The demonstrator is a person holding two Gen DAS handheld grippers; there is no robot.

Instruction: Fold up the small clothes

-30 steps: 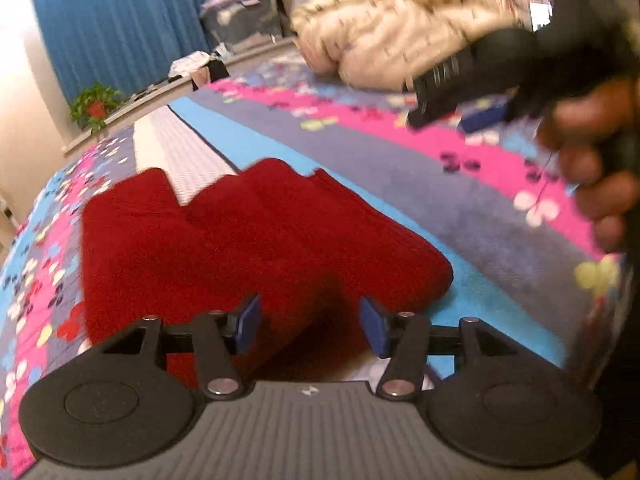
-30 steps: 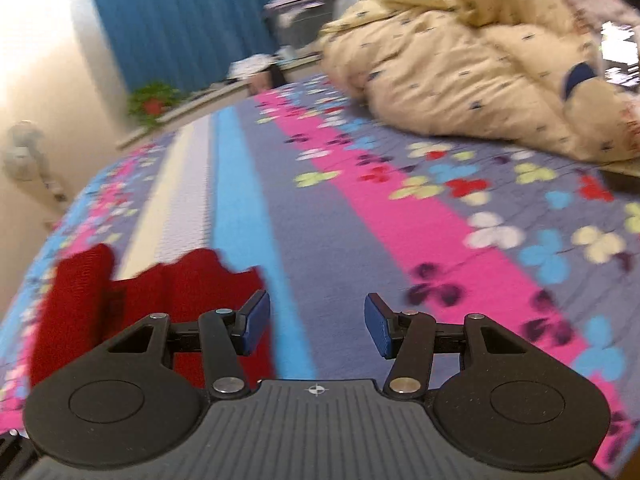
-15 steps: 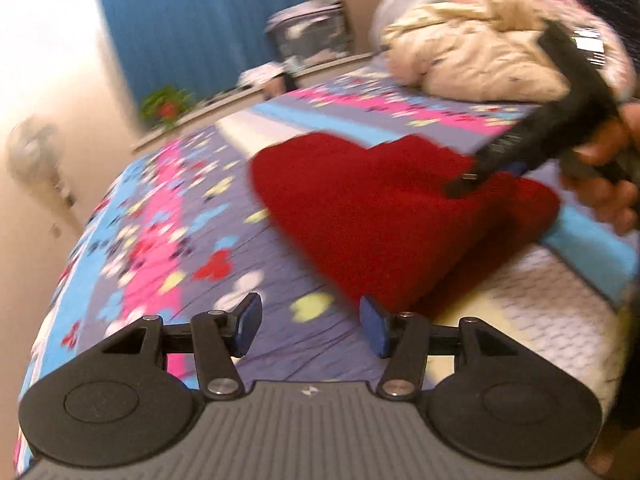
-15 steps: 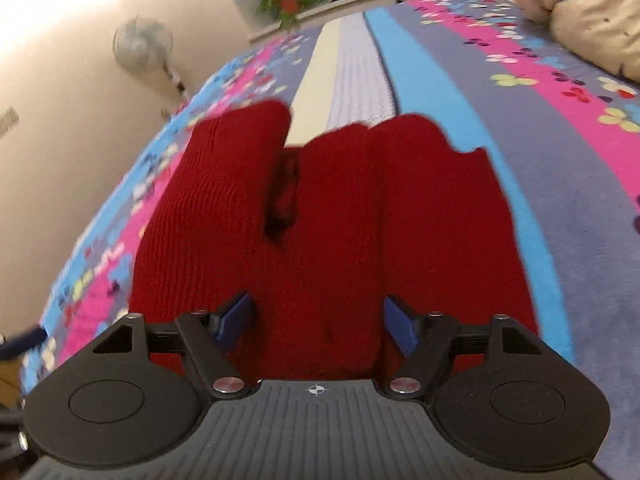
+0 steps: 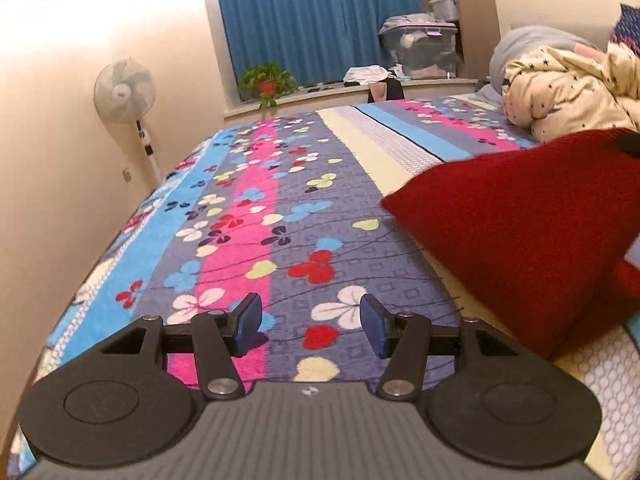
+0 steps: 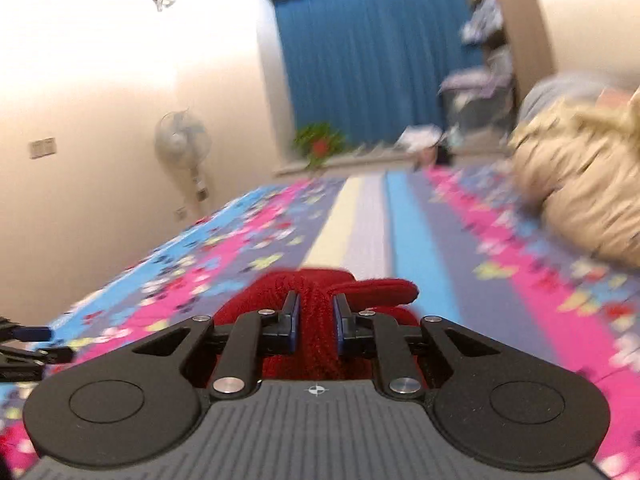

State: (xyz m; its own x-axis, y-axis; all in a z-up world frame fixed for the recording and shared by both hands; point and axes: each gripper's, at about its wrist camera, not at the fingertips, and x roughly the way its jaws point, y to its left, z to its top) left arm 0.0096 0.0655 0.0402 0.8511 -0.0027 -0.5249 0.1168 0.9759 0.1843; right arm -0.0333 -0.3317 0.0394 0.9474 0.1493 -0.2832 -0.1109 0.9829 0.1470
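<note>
A red knitted garment (image 5: 520, 236) hangs lifted at the right of the left wrist view, its lower edge resting on the flowered bedspread (image 5: 256, 220). In the right wrist view my right gripper (image 6: 316, 322) has its jaws closing on a bunched fold of the red garment (image 6: 316, 292), and the blue pads press the knit from both sides. My left gripper (image 5: 310, 330) stands open over the bedspread, left of the garment, with nothing between its fingers. Its tip shows at the far left edge of the right wrist view (image 6: 28, 344).
A cream quilt (image 5: 560, 92) is heaped at the far right of the bed. A standing fan (image 5: 124, 92) is by the left wall. A potted plant (image 5: 266, 80) and plastic storage boxes (image 5: 420, 44) sit on the sill before the blue curtain.
The right gripper closed on the red garment and raised it off the bed. The left gripper swung away to the left, so the garment now lies at its right.
</note>
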